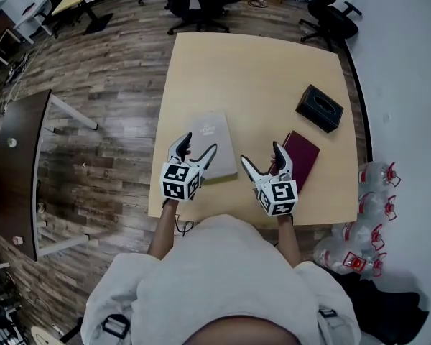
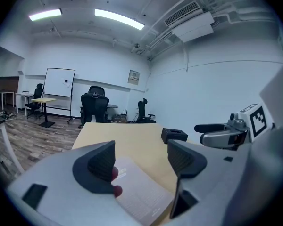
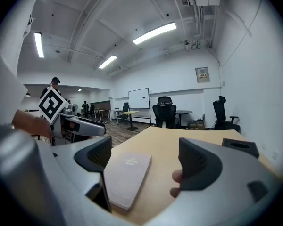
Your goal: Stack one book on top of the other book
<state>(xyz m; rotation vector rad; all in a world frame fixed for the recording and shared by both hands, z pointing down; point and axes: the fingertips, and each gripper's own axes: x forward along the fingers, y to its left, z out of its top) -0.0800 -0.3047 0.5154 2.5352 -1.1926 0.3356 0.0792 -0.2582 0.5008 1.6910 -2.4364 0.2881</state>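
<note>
A pale grey book [image 1: 212, 144] lies on the light wood table [image 1: 258, 70] near its front left. A maroon book [image 1: 302, 157] lies apart from it at the front right. My left gripper [image 1: 197, 151] hovers open over the near end of the grey book [image 2: 137, 194], which shows between its jaws [image 2: 141, 159]. My right gripper [image 1: 263, 158] stands open just left of the maroon book, holding nothing. The right gripper view [image 3: 146, 161] shows the grey book [image 3: 125, 173] lying flat; the maroon book is hidden there.
A black tissue box [image 1: 320, 108] sits at the table's right side, beyond the maroon book. Water bottles [image 1: 373, 207] stand on the floor to the right. A dark table [image 1: 21, 164] is at the left, and office chairs [image 1: 197, 2] stand behind the far edge.
</note>
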